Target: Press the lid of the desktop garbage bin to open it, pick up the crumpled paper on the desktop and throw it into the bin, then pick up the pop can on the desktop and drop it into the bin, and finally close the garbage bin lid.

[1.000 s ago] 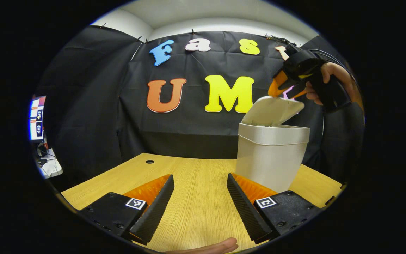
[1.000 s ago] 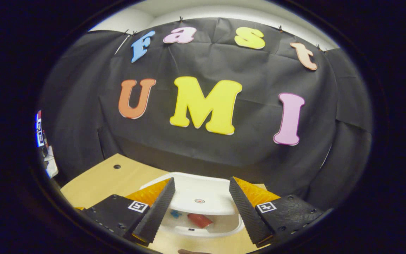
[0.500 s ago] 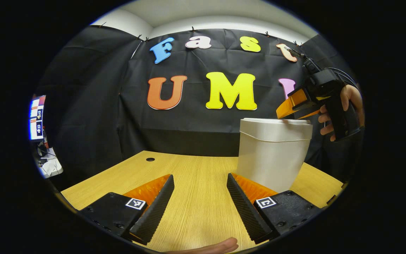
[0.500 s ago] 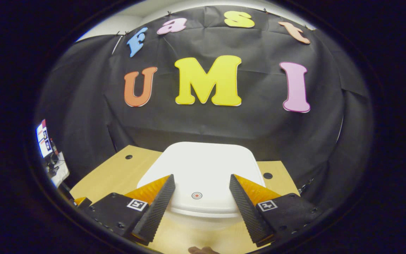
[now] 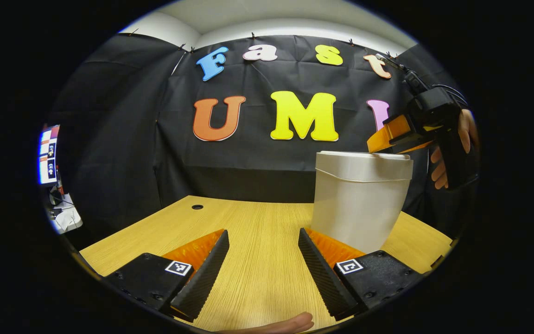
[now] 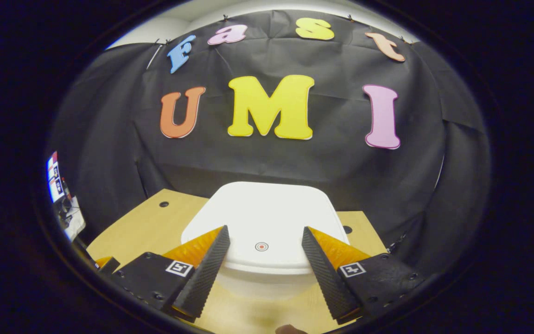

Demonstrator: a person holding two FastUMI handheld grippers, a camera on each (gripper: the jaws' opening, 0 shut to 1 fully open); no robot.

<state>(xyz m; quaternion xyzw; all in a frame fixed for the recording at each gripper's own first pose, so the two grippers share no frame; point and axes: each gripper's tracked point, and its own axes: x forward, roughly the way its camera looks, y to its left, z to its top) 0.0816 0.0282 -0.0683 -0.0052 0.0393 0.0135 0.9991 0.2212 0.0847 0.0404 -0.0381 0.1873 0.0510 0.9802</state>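
The white plastic desktop bin (image 5: pixel 359 204) is seen at 2 o'clock on the pale wood desk (image 5: pixel 257 241) in the left gripper view, upright, long axis vertical; its flat white lid (image 6: pixel 262 222) lies level, apparently shut, red dot mark toward the right gripper (image 6: pixel 262 260). Right gripper is held just above the lid w/ jaws wide, nothing gripped. Left gripper (image 5: pixel 263 264) is likewise wide open & empty. Risk, as judged: lid could spring back if not latched; a further push may re-open it or tip the bin.

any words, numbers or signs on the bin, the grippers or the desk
Bin lid: no words, just a small red ring mark.
Left gripper and right gripper: square black-and-white code tags, no readable text.
Desk: none.
Screen at far left: too small to read.
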